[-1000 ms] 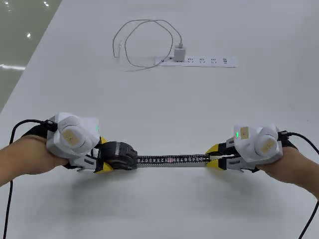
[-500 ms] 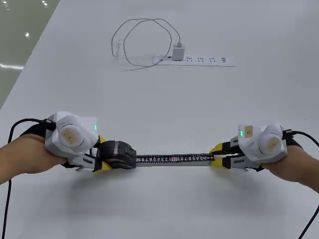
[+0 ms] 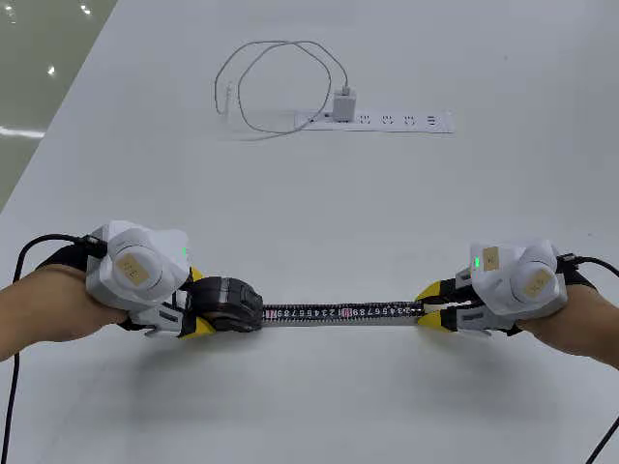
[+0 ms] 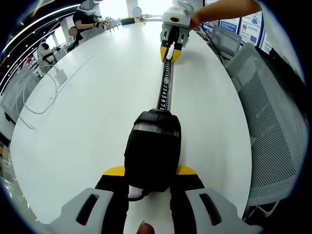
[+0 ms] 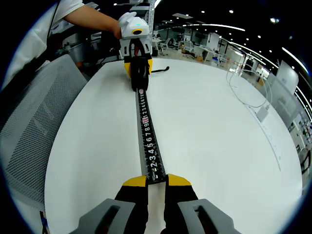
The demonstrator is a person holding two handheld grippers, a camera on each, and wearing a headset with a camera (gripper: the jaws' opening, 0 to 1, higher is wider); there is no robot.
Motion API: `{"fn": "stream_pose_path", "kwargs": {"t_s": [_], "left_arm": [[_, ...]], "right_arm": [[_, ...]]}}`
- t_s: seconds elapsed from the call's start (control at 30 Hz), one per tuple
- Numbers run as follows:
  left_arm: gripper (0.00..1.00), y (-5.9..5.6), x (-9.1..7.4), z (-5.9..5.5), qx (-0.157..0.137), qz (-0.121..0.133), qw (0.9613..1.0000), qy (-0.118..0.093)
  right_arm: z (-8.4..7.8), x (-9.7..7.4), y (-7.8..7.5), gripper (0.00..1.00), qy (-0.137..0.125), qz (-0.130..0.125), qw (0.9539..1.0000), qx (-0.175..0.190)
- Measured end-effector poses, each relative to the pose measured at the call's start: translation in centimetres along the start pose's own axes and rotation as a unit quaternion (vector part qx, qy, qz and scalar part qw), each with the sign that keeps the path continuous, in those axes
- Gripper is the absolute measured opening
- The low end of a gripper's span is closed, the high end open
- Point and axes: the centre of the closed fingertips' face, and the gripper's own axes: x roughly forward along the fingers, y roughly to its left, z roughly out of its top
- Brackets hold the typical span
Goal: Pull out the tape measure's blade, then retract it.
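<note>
A black tape measure case (image 3: 230, 304) rests on the white table, and my left gripper (image 3: 201, 311) is shut on it; the left gripper view has the case (image 4: 152, 148) clamped between the yellow-tipped jaws. Its numbered blade (image 3: 340, 312) stretches flat to the right across the table. My right gripper (image 3: 432, 306) is shut on the blade's end, seen in the right gripper view where the blade (image 5: 148, 141) runs between the yellow tips (image 5: 156, 182). Across the table the other gripper (image 4: 171, 48) pinches the blade tip, and the case (image 5: 139, 69) sits far off.
A white power strip (image 3: 377, 121) with a plugged charger (image 3: 345, 101) and a looped white cable (image 3: 271, 82) lies at the back of the table. A mesh chair (image 4: 273, 126) stands beside the table's edge. People sit far off in the room.
My right gripper has moved further right with the blade's end, so more of the blade is out. The left gripper and case have stayed put.
</note>
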Motion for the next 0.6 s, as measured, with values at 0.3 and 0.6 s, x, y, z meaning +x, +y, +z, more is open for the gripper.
{"fn": "stream_pose_path", "kwargs": {"t_s": [0.3,0.6], "left_arm": [[0.27,0.0,0.0,0.0,0.001,0.000,1.0000,0.000],[0.27,-0.1,-0.1,0.0,0.001,0.000,1.0000,0.000]], "right_arm": [[-0.6,-0.4,0.0,0.07,0.006,0.000,1.0000,0.000],[-1.1,-0.9,-0.1,0.07,0.013,-0.001,0.9999,0.001]]}}
